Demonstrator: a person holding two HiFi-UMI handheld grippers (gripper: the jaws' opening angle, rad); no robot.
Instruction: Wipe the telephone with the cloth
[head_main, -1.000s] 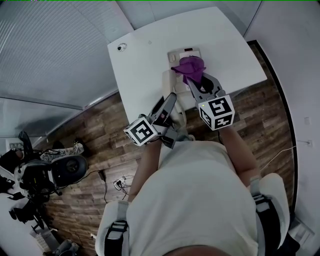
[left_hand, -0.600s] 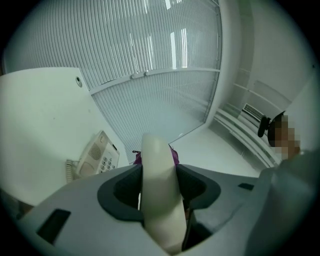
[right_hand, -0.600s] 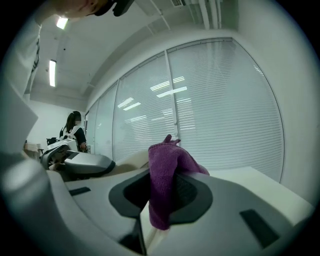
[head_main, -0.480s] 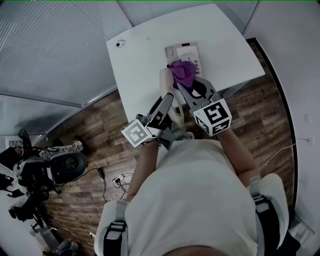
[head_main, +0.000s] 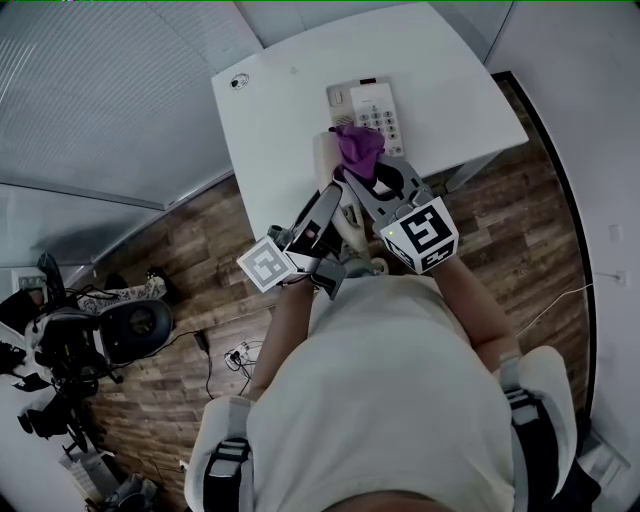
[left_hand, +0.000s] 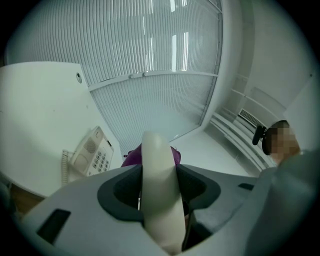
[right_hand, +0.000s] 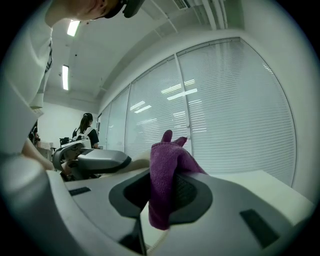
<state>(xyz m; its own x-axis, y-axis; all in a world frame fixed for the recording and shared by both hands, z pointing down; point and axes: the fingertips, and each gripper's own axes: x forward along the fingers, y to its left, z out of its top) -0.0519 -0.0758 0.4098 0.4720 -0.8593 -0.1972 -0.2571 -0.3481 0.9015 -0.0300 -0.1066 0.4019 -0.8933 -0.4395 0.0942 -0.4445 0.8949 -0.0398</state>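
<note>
The cream telephone base (head_main: 368, 105) with its keypad lies on the white table (head_main: 290, 110); it also shows in the left gripper view (left_hand: 92, 152). My left gripper (head_main: 338, 198) is shut on the cream handset (left_hand: 159, 185), held off the base above the table's near edge. My right gripper (head_main: 366, 168) is shut on a purple cloth (head_main: 358, 145), which hangs bunched from the jaws (right_hand: 167, 175). The cloth sits against the handset's upper end (head_main: 328, 160), just short of the base. The handset's lower end is hidden by the grippers.
A small round fitting (head_main: 238, 82) sits in the table's far left corner. The coiled cord (left_hand: 65, 162) lies left of the base. Wooden floor surrounds the table, with an office chair (head_main: 130, 335) at left. Blinds cover the windows; a person (right_hand: 86, 127) stands far off.
The right gripper has drawn the purple cloth back off the telephone base toward me, uncovering the keypad. The left gripper still holds the handset and shifted slightly.
</note>
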